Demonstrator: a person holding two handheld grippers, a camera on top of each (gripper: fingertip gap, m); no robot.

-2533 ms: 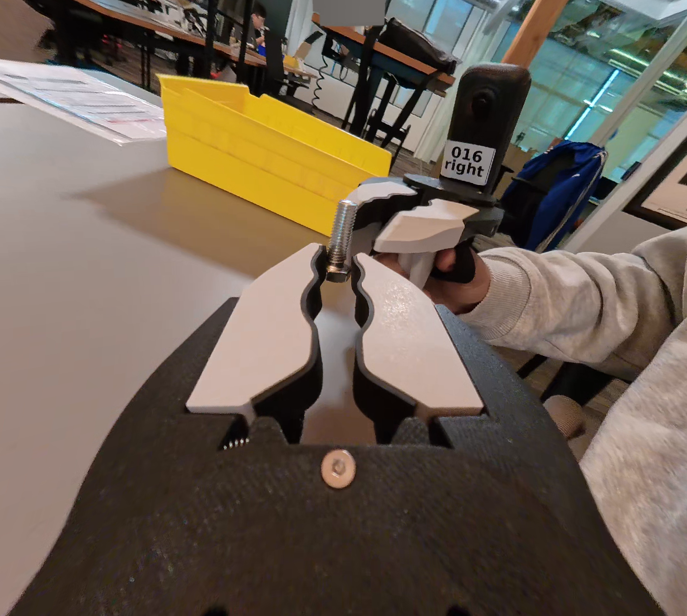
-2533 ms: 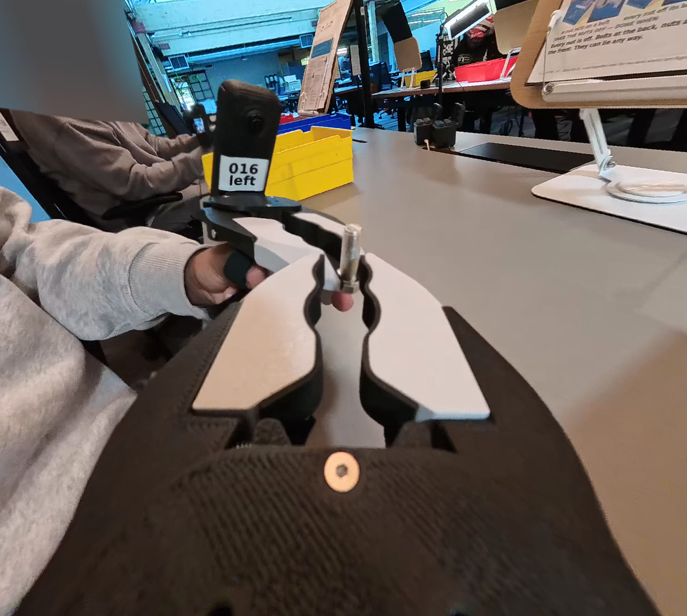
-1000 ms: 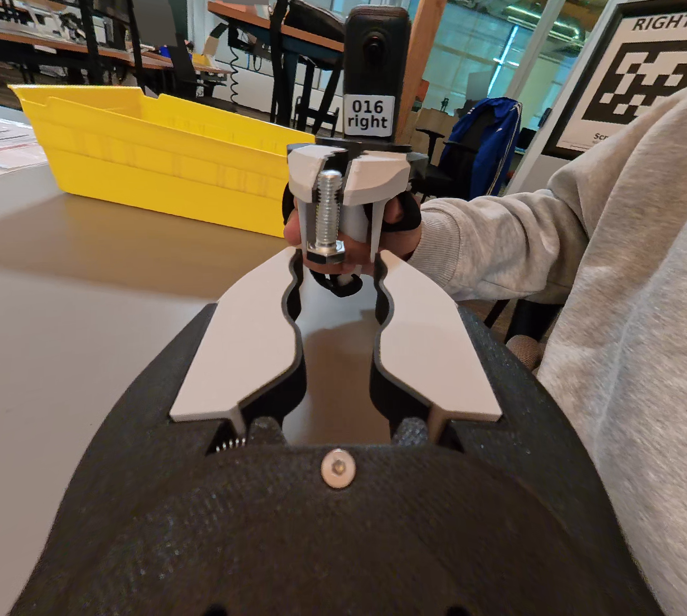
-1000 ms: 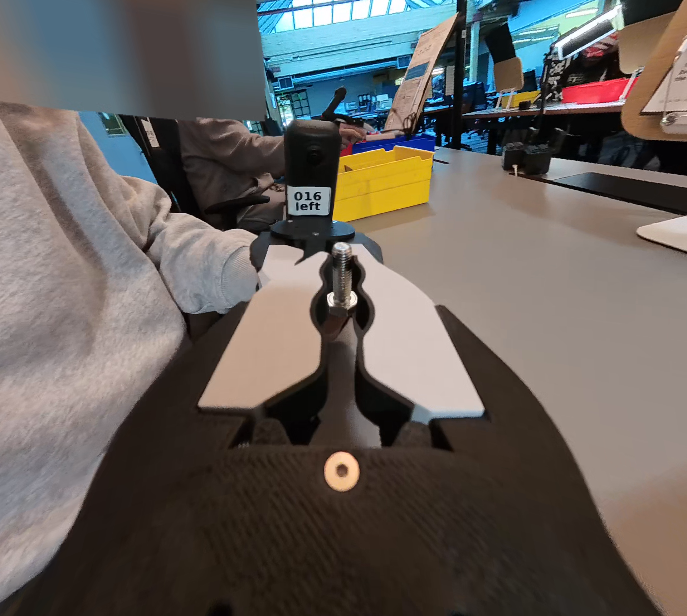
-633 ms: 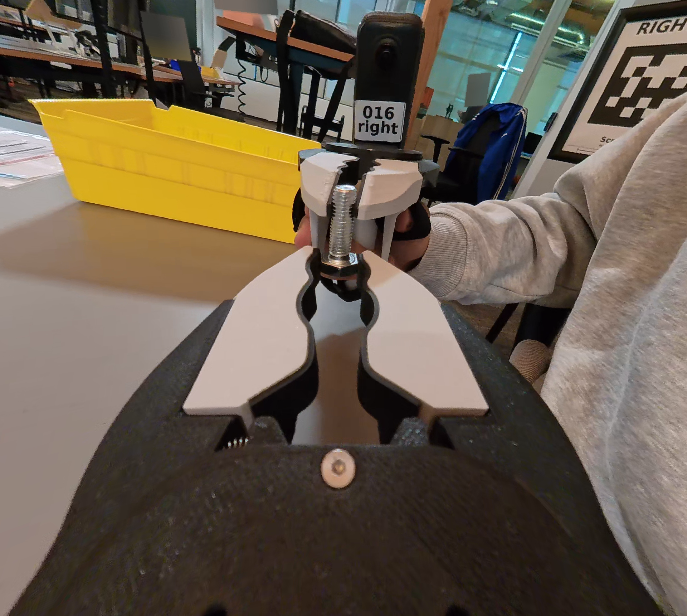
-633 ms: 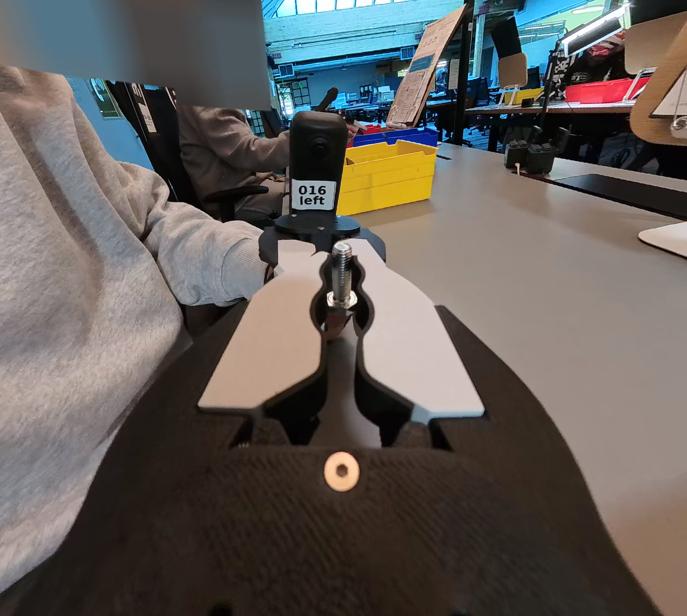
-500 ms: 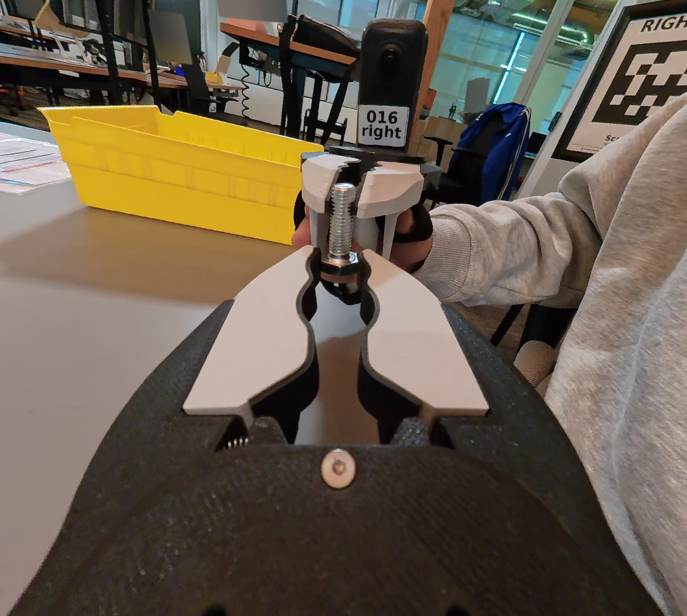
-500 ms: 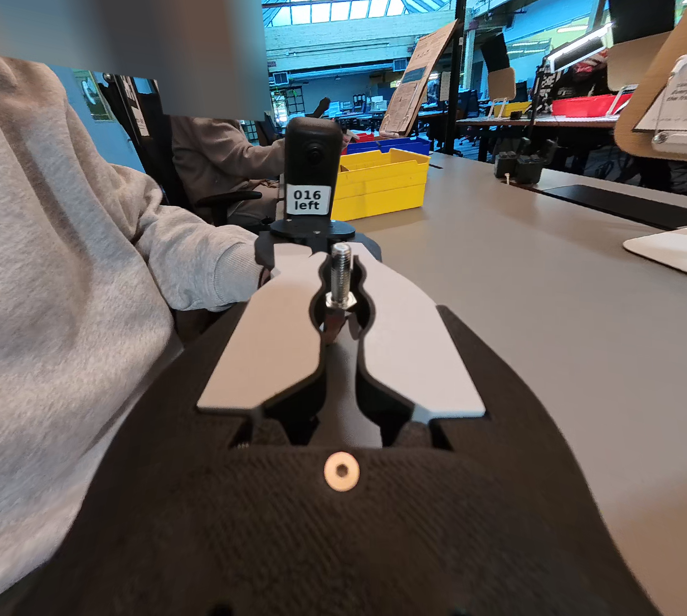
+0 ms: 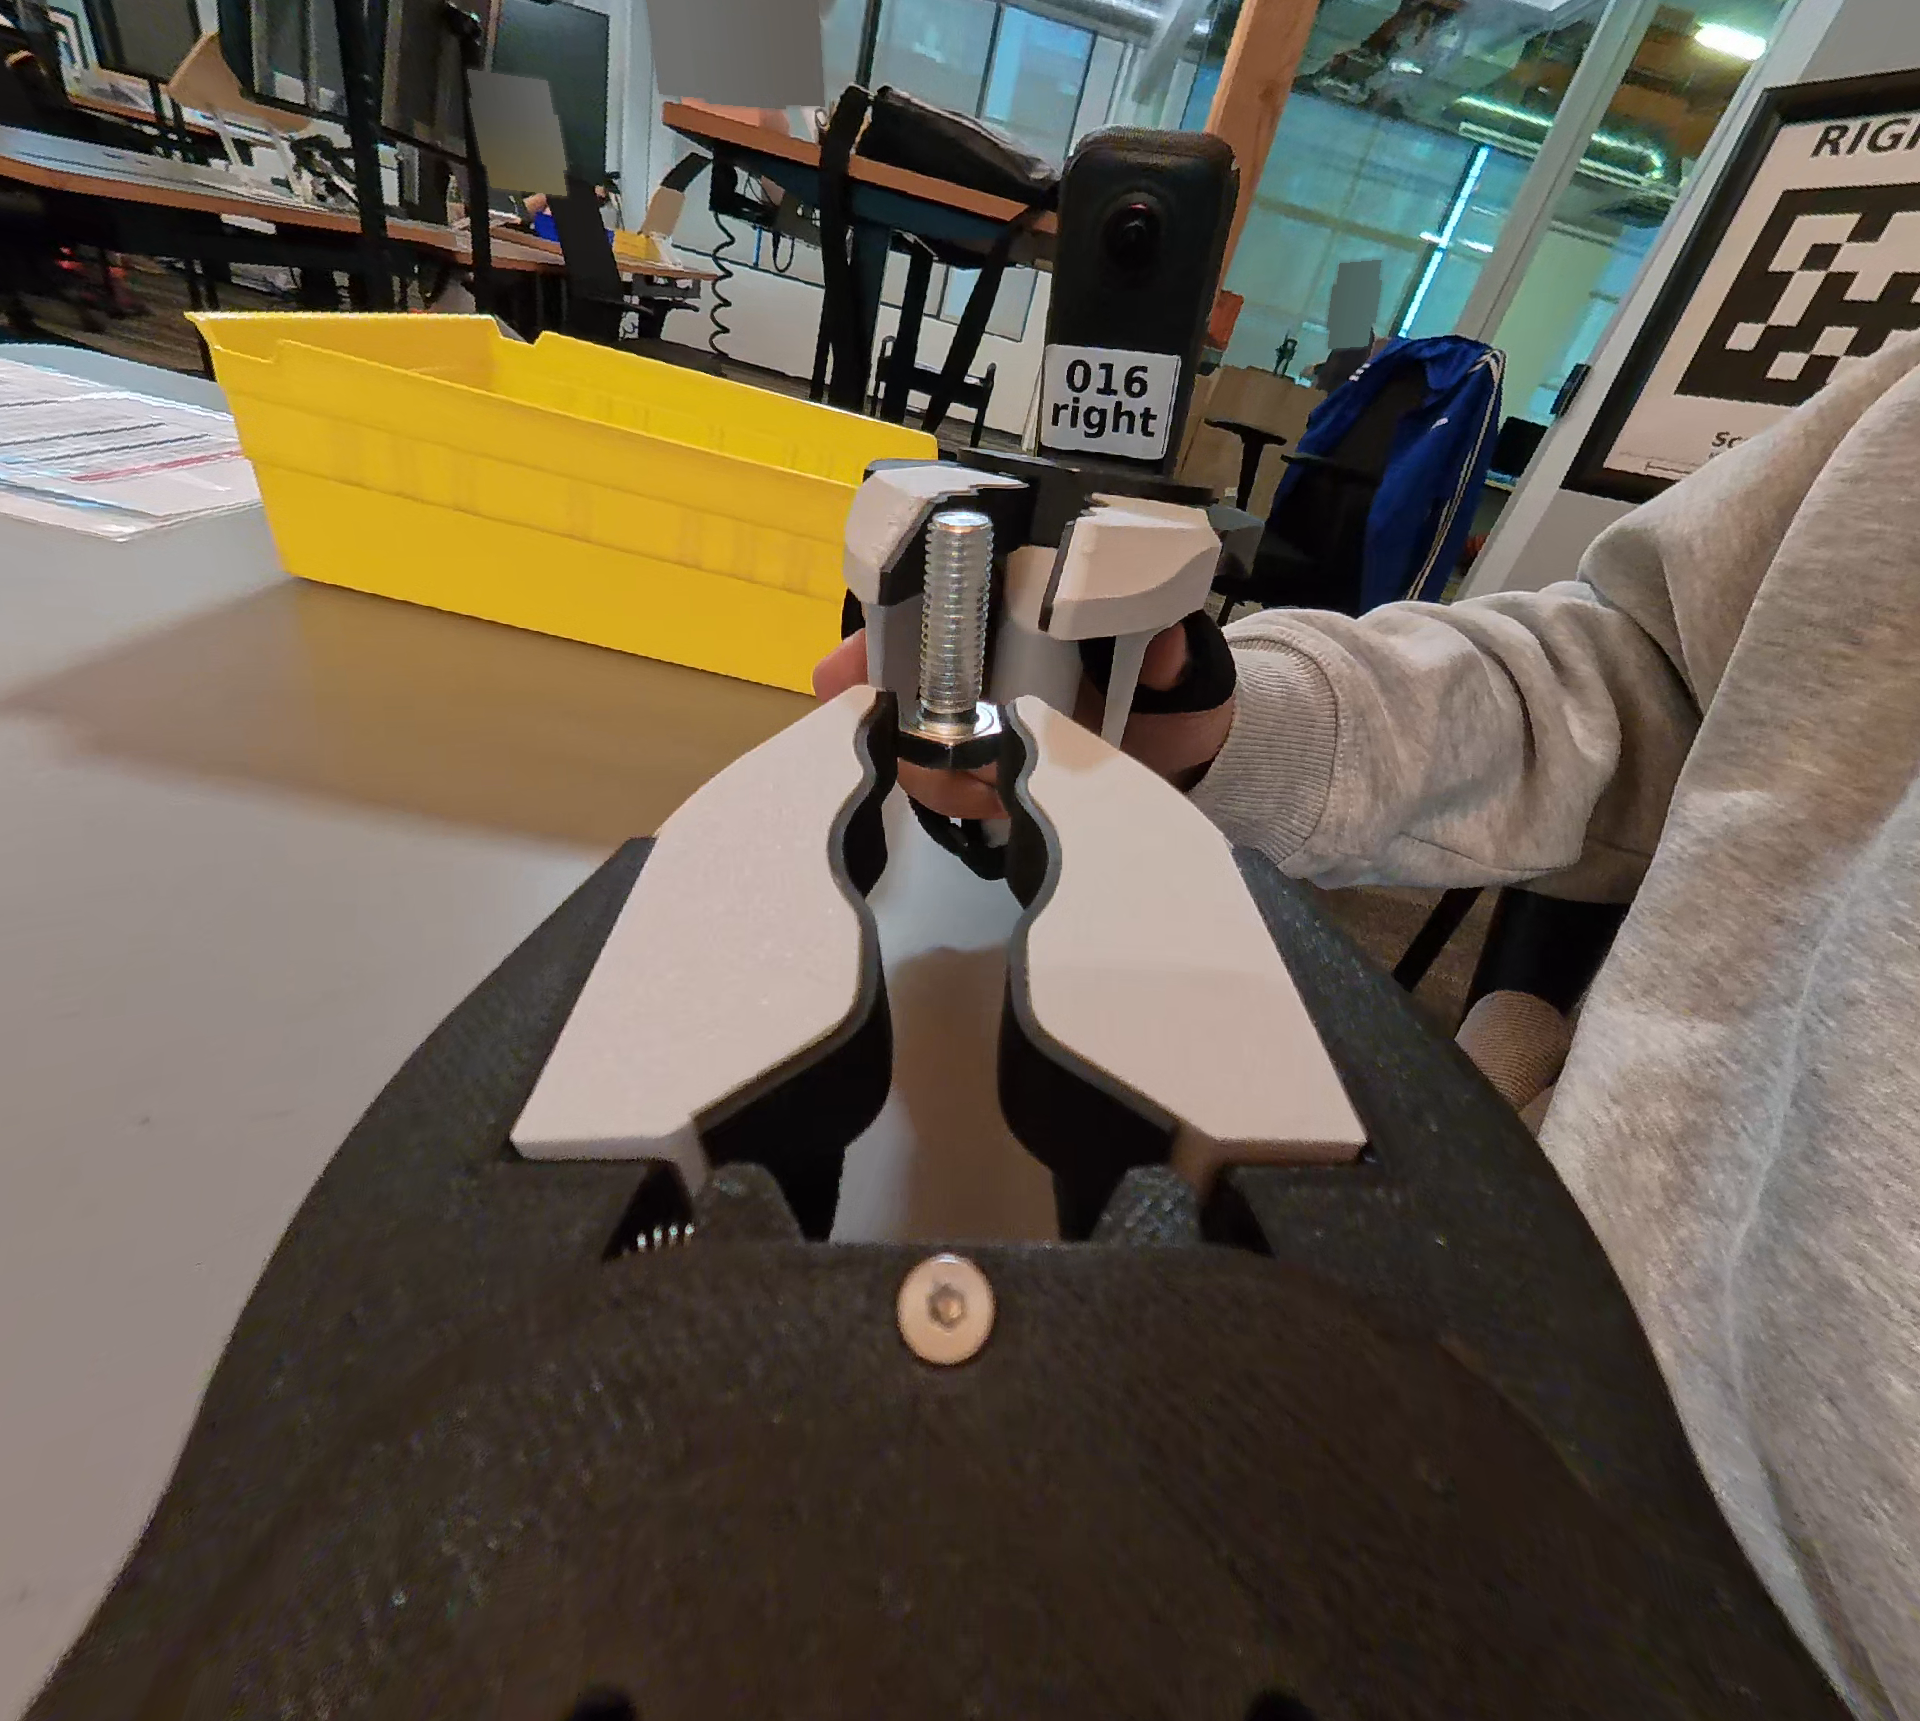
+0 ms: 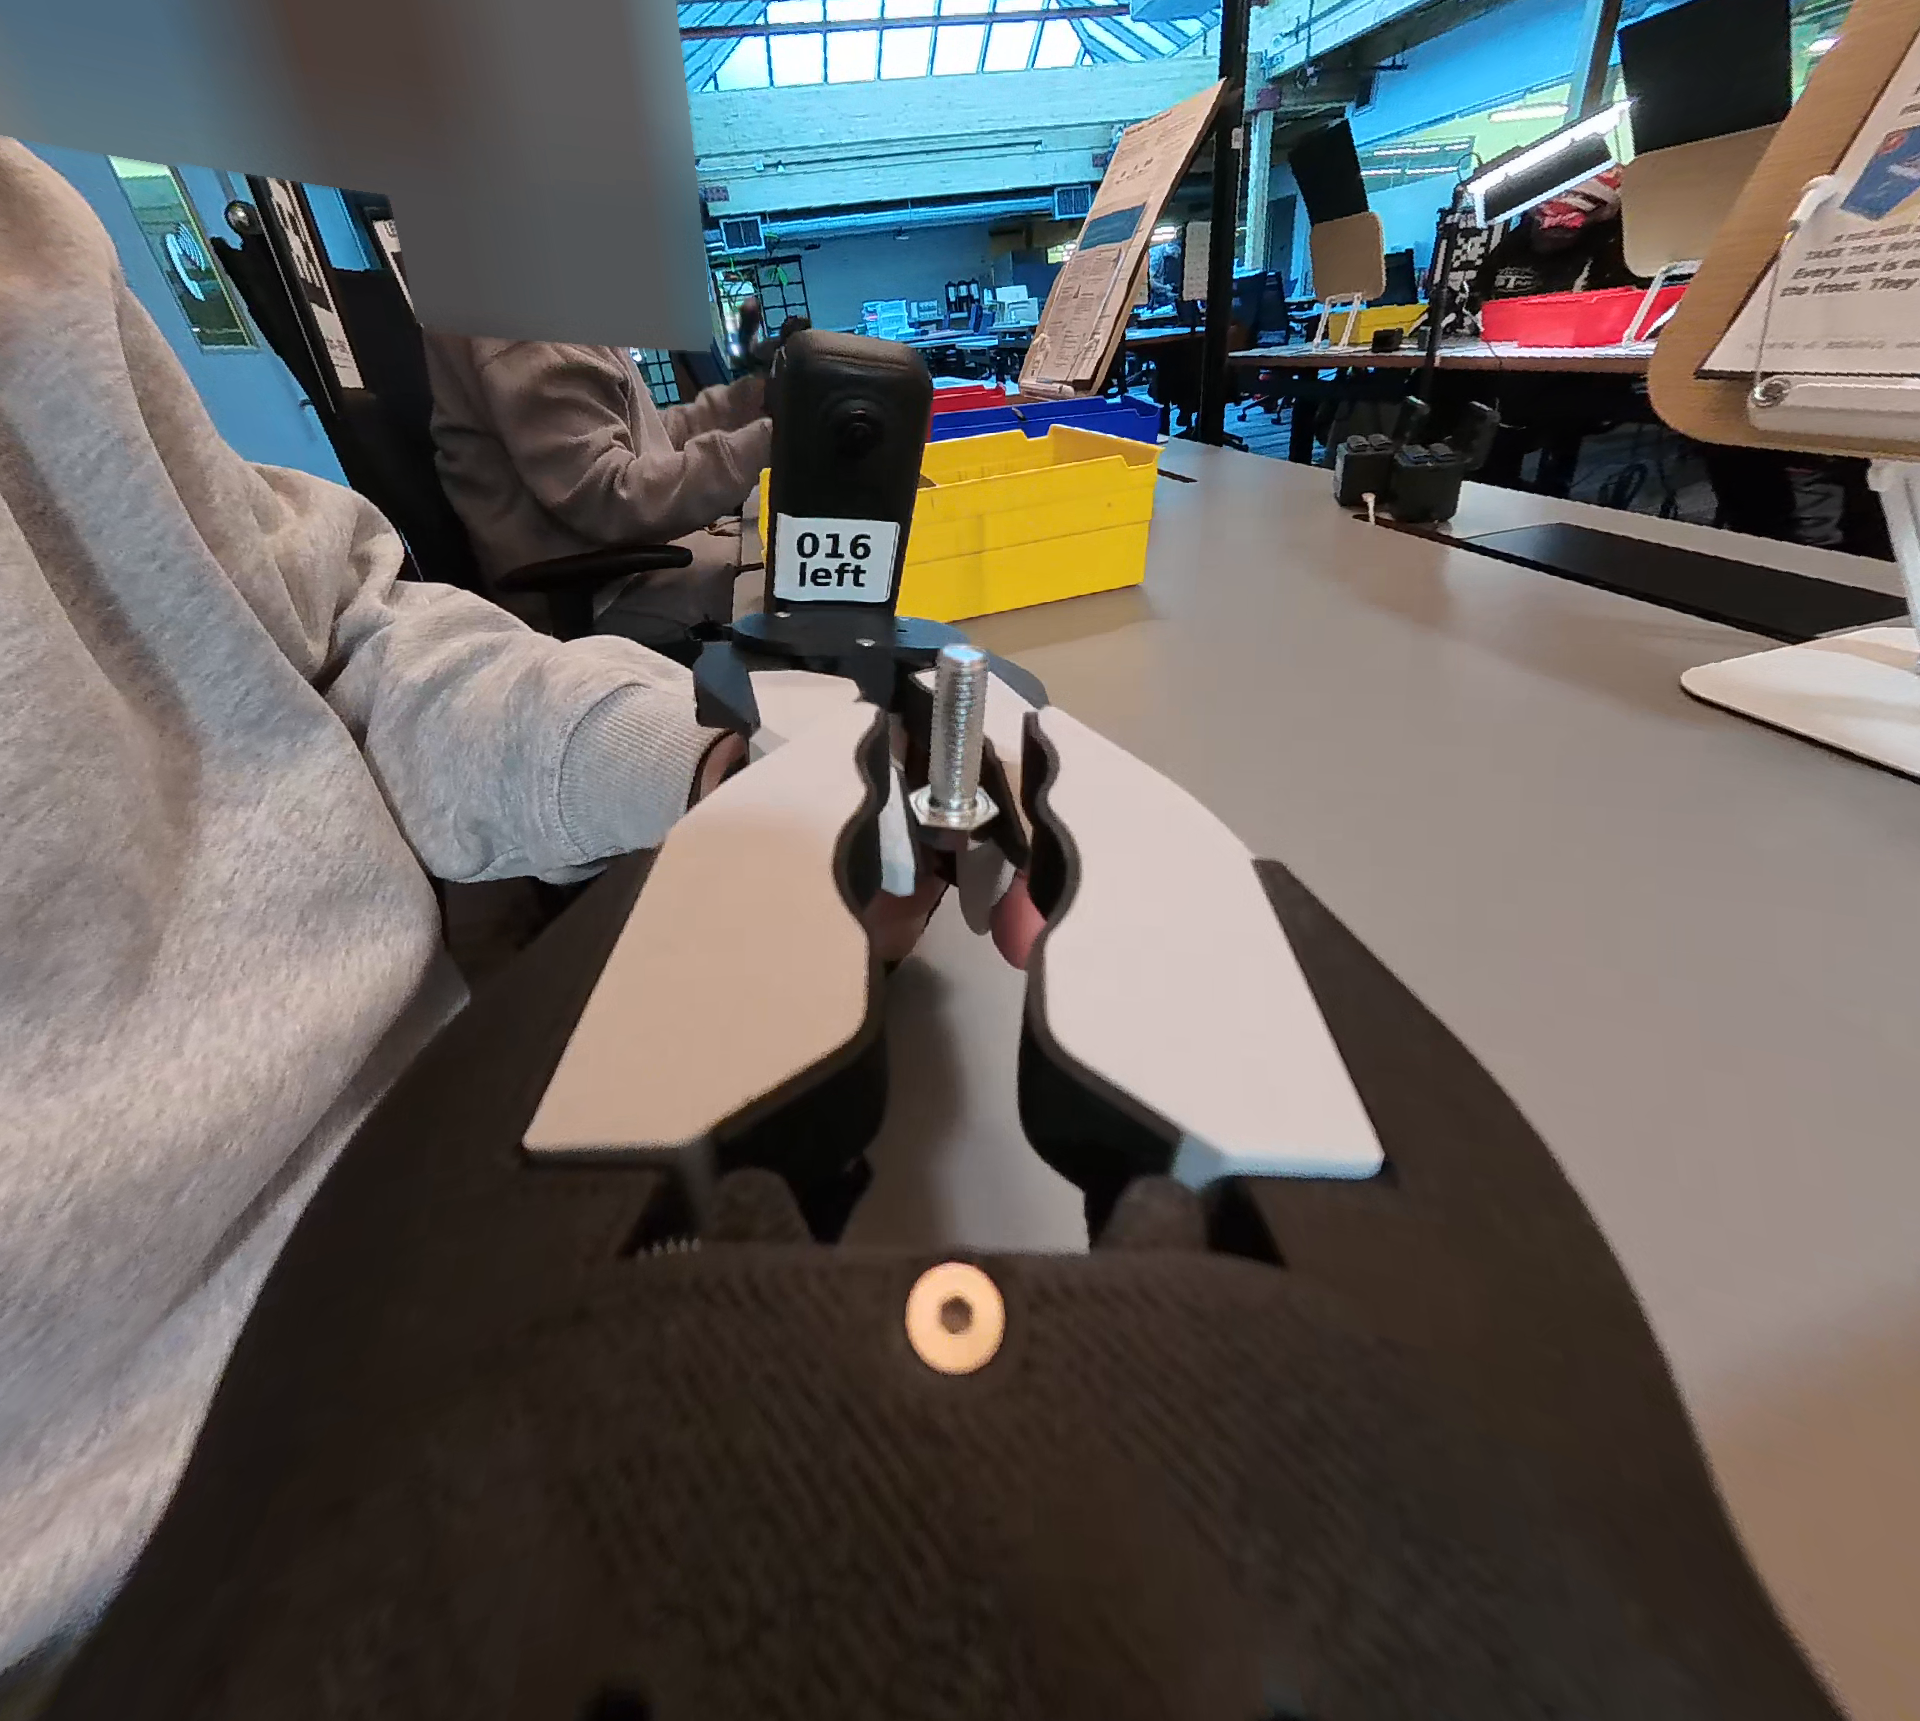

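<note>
At far left a yellow bin [image 9: 520, 508] sat on the grey table [image 9: 260, 840], well behind the tools. Right of it, the left gripper [image 9: 951, 726] was clenched on the hex end of a bolt [image 9: 956, 611], which stood upright above the table with its threaded shank pointing up. The right gripper [image 9: 1023, 575] faced it from the far side, just beyond. Its jaws were released and spread, with the shank standing between them close to one finger, though contact could not be told. From the right wrist view the bolt [image 10: 958, 726] rose in that gap, apparently clear of both fingers. So only the left tool held the bolt. At far right a grey sleeve [image 9: 1455, 736] reached in to the right tool.
</note>
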